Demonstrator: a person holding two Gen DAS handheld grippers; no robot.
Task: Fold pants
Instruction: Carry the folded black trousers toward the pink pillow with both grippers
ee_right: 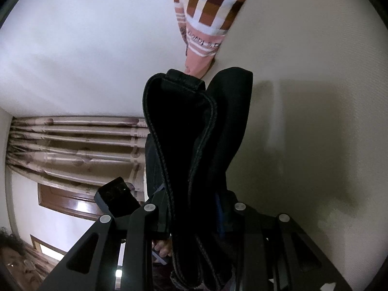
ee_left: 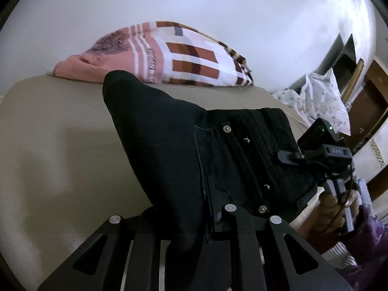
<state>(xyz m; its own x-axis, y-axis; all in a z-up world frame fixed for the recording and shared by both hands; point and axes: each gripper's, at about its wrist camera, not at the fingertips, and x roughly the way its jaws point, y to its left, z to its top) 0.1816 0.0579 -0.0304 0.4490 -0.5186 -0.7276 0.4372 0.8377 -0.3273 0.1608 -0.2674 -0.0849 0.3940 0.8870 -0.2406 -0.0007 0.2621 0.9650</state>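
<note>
Item: black denim pants (ee_left: 184,145) with metal rivets, lifted clear above the beige bed sheet (ee_left: 53,131), likely so the cloth hangs straight for folding. Left gripper (ee_left: 194,220): fingers clamped tight on the fabric. Right gripper (ee_right: 194,208): fingers narrow, pinching the waistband. Behind: pink and brown checked blanket (ee_left: 174,55), lettering unreadable. Right gripper body marked "DAS", faintly.

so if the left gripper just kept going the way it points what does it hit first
The black pants already clamped in the left gripper fill its line ahead. Past them, probably the beige bed surface, then the patterned blanket by the wall; depth is hard to judge.
</note>
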